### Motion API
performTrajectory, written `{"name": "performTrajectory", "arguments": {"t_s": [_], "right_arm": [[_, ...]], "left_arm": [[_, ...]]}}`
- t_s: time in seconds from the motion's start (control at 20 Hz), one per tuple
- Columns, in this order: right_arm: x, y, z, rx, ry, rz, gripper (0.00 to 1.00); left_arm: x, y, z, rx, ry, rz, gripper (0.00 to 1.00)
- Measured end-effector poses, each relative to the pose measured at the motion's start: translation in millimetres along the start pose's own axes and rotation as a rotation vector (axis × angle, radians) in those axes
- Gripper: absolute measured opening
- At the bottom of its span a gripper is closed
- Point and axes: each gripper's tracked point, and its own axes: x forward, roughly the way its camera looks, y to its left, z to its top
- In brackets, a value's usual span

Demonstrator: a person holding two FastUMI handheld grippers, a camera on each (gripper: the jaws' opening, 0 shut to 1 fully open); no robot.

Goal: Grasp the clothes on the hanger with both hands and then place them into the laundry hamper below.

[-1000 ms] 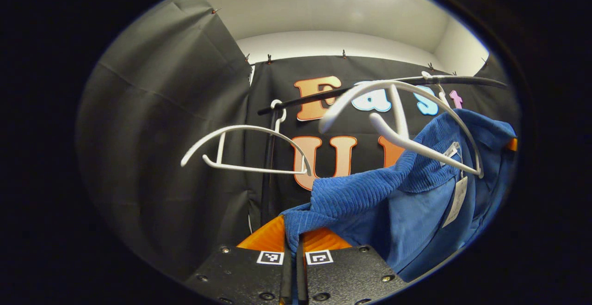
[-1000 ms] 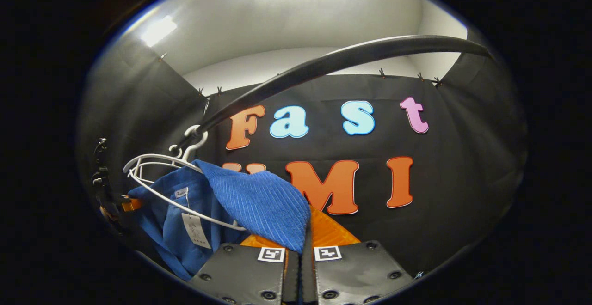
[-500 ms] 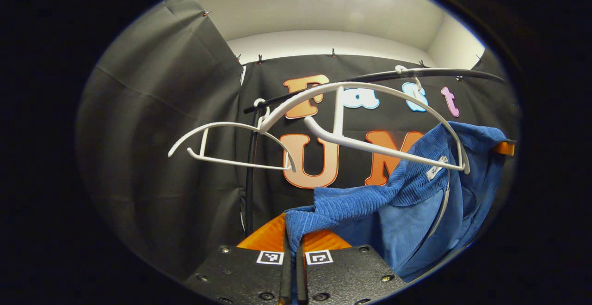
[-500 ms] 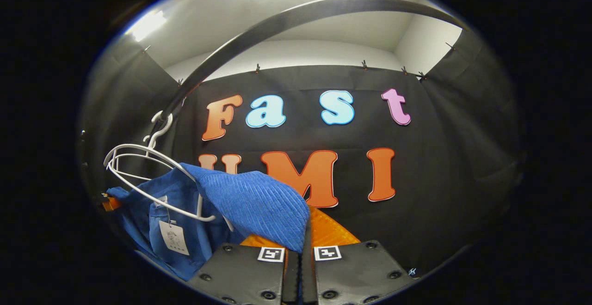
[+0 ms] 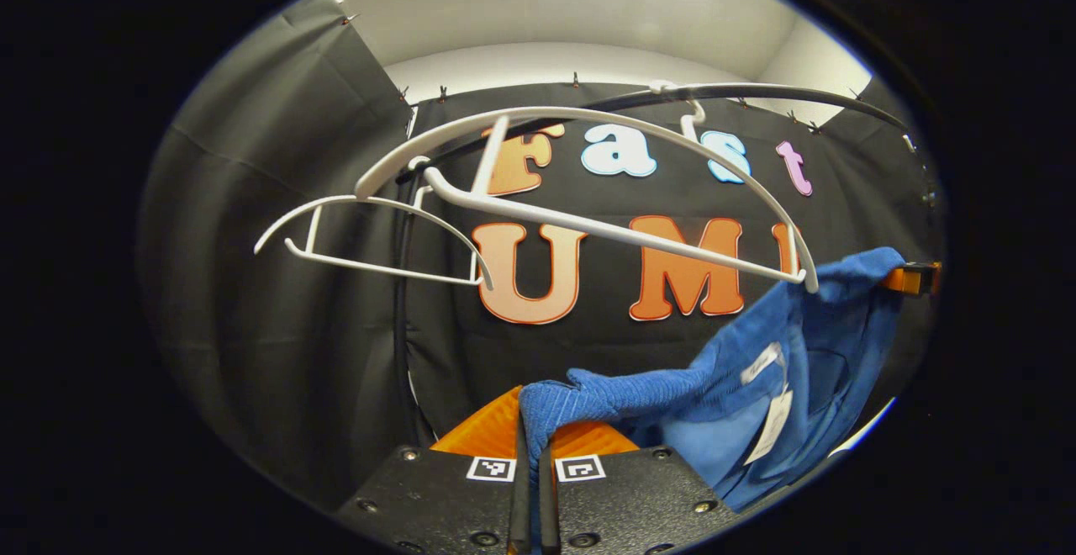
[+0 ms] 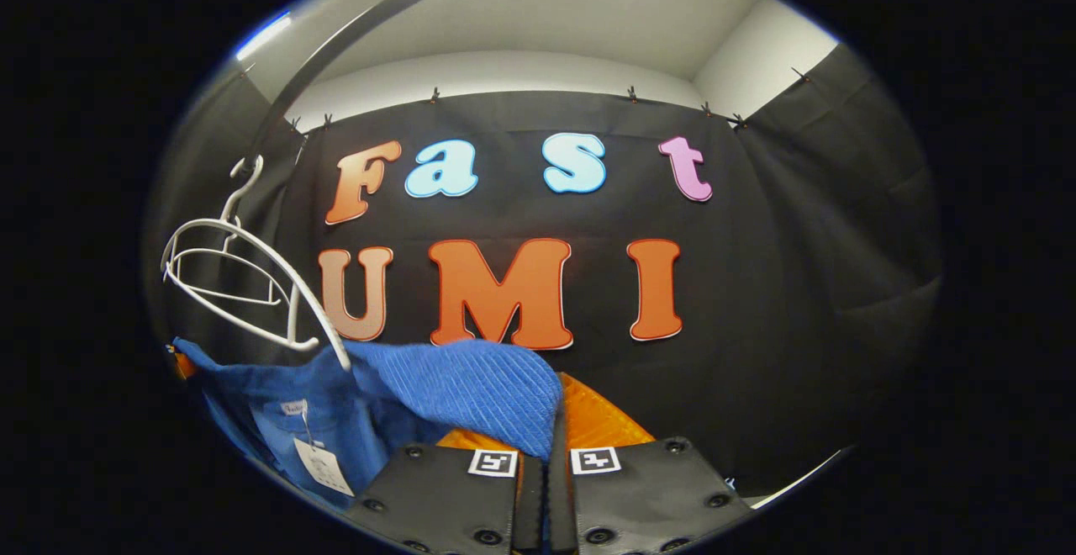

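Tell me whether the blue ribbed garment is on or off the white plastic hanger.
Off. The blue ribbed garment hangs below the white plastic hanger, stretched between the left gripper and right gripper, both shut on it.

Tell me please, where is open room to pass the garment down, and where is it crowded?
Open: below the white hangers, before the booth's wall. Crowded: up by the black rail, where the near hanger's tip meets the blue garment held by both hand-held grippers.

No wording can be read. The blue garment (image 5: 807, 345) carries a white neck label (image 5: 761, 363) and a hanging paper tag (image 6: 323, 466), both too small to make out. Square coded markers (image 6: 493, 462) sit on the gripper bodies.
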Motion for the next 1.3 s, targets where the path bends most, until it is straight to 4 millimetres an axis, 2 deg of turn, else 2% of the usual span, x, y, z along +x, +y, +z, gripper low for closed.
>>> {"name": "performTrajectory", "arguments": {"t_s": [0.15,0.3,0.6,0.7,0.8,1.05,1.2,1.3], "right_arm": [[-7.5,-5.6,-8.9,0.006,0.023,0.001,0.1],[-15.5,-9.9,-8.3,-0.02,0.015,-0.004,0.1],[-35.0,7.6,-7.7,-0.012,0.031,0.066,0.1],[-39.0,25.5,-14.9,-0.013,0.055,0.113,0.1],[-40.5,51.6,-23.6,-0.008,0.08,0.179,0.1],[-53.7,134.4,-50.9,0.04,0.164,0.383,0.1],[-65.7,174.4,-85.0,0.053,0.256,0.478,0.1],[-71.2,187.2,-111.9,0.048,0.315,0.499,0.1]], "left_arm": [[-4.0,-25.1,-13.2,-0.004,0.032,-0.043,0.04],[-9.6,-42.0,-13.5,0.017,0.041,-0.066,0.04],[-41.2,-45.4,-15.2,0.051,0.053,-0.056,0.04],[-46.9,-50.6,-12.9,0.058,0.05,-0.059,0.04],[-48.0,-61.2,-16.0,0.034,0.054,-0.074,0.04],[-40.7,-96.0,-46.7,-0.059,0.134,-0.127,0.06],[-43.0,-107.8,-69.9,-0.176,0.214,-0.15,0.06],[-43.6,-119.7,-93.6,-0.234,0.278,-0.164,0.06]]}}
